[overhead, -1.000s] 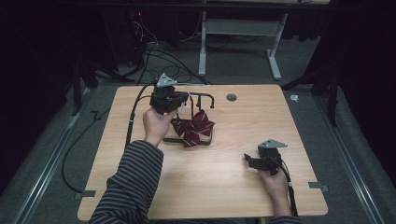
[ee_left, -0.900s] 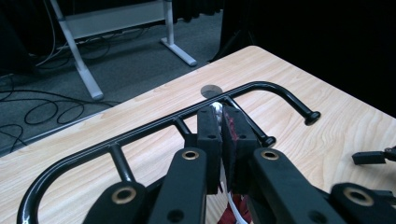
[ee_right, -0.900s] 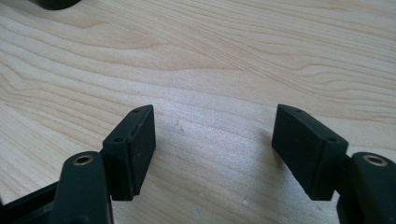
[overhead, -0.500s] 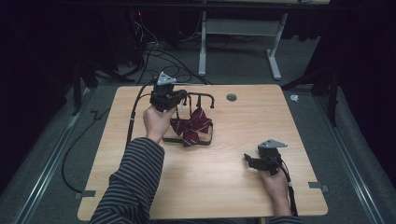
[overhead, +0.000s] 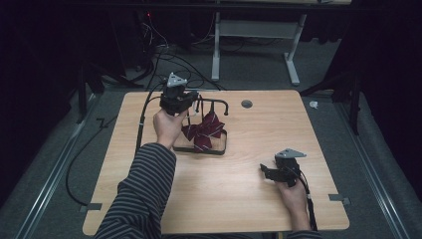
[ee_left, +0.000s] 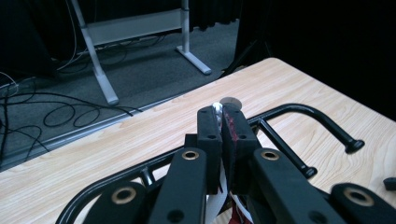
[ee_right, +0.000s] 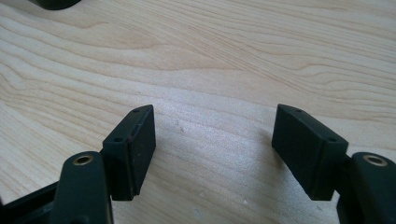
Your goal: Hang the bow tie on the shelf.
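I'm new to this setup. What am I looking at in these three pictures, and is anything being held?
A person at a light wooden table holds a hand-held two-jaw gripper in each hand. The high view looks down from above; the other two views come from cameras riding on each gripper. The left gripper is shut on a bit of dark red striped cloth with a white strip, which hangs at a black metal wire rack. The right gripper is open over bare wood near the table's front edge, holding nothing.
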A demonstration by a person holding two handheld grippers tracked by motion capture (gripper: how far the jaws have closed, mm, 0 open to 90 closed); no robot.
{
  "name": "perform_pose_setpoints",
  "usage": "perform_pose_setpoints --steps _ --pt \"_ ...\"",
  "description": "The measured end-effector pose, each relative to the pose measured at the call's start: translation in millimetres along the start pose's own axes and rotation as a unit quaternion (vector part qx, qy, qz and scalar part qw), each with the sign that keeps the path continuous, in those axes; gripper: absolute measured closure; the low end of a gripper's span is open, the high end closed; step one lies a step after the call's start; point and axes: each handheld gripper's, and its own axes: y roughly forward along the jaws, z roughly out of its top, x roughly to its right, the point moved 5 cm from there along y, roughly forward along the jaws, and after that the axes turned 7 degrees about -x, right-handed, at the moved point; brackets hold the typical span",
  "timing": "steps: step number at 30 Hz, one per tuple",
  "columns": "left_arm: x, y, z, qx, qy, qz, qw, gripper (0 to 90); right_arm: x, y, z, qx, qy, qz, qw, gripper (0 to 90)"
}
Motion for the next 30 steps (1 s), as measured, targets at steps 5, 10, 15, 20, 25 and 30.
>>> perform_pose_setpoints --steps 5,10,15,20,25,30 --pt "0.7 -0.5 2.5 0.003 0.0 0.0 1.0 86.8 -0.1 0.0 -0.1 -0.001 0.0 0.0 1.0 31.8" --pt "0.6 0.5 6.0 0.006 -0.001 0.001 1.0 86.8 0.0 0.0 0.0 0.0 -0.001 -0.001 1.0 31.8" --pt "0.2 -1.5 9.8 0.011 0.0 0.004 0.9999 86.7 0.0 0.0 0.0 0.0 -0.001 -0.001 1.0 31.7" --pt "0.7 0.6 8.5 0.0 0.005 0.001 1.0 86.4 0.0 0.0 -0.1 0.0 0.0 0.0 1.0 31.8" --pt "1.3 5.3 2.9 -0.015 0.01 0.006 0.9998 85.7 0.0 -0.1 -0.1 0.0 0.0 0.0 1.0 31.8" --pt "-1.1 5.7 -2.1 -0.02 0.009 0.009 0.9997 85.5 0.0 -0.1 -0.1 0.0 0.0 0.0 1.0 31.7"
